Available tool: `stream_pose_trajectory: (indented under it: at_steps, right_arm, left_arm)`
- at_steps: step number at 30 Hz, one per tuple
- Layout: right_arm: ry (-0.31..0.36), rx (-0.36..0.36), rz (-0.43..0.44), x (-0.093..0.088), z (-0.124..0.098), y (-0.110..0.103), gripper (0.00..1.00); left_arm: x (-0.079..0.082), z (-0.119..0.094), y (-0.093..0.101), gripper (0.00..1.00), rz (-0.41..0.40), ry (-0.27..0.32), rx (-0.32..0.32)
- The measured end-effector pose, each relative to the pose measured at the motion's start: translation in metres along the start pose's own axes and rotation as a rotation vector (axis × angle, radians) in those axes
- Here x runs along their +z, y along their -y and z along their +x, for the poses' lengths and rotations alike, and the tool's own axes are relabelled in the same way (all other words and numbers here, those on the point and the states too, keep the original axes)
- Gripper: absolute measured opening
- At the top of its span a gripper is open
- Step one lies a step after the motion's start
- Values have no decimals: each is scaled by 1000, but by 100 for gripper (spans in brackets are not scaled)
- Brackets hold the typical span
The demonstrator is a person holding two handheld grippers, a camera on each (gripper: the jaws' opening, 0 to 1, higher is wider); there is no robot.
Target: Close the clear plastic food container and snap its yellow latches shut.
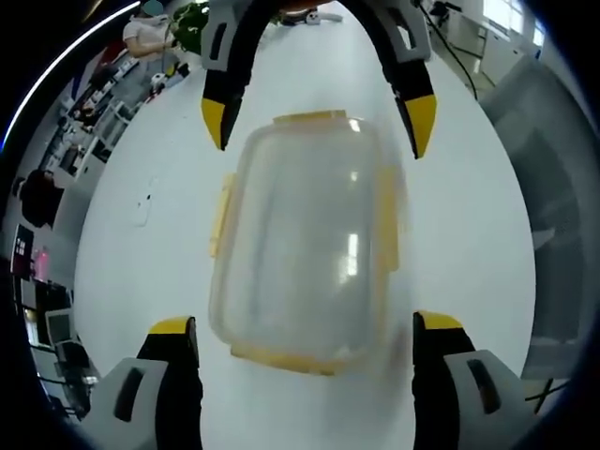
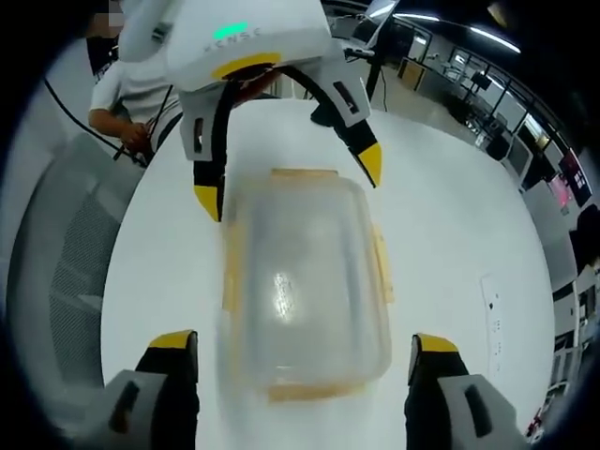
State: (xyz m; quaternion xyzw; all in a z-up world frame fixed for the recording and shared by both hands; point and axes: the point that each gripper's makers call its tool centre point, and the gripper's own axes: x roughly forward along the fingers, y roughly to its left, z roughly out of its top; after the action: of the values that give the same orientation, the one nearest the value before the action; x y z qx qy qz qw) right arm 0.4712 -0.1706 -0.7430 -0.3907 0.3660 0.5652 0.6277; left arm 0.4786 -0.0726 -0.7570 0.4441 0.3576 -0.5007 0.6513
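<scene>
White desk (image 1: 469,234) in an open office carries the clear plastic food container (image 1: 305,244) mid-surface, lid seated, yellow latches (image 1: 221,214) seemingly unsnapped, as left gripper (image 1: 305,342) and right gripper (image 2: 305,352), jaws apart, face across it; pressing each latch down likely comes next.

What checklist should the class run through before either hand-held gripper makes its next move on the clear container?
1. Lid seated on clear container: ok, it appears on.
2. Yellow latches snapped down: cannot tell, blurred.
3. Left hand-held gripper open: ok, jaws either side of the container's near end.
4. Right hand-held gripper open: ok, facing from the opposite end.
5. White table around container free of clutter: ok.
</scene>
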Motion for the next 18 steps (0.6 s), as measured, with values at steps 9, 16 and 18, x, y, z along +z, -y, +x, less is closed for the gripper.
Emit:
stream_pose_trajectory:
  at_steps: [9,16,18]
  right_arm:
    - [32,-39,43,-2,-15,2,92]
    - [59,-66,66,-2,-19,-1,92]
    - [62,-71,70,-2,-20,-2,92]
  left_arm:
    - [1,-13,-4,93,-29,36,52]
    - [-1,-18,1,92,-60,51,72]
    - [-3,-19,3,91,-68,52,74]
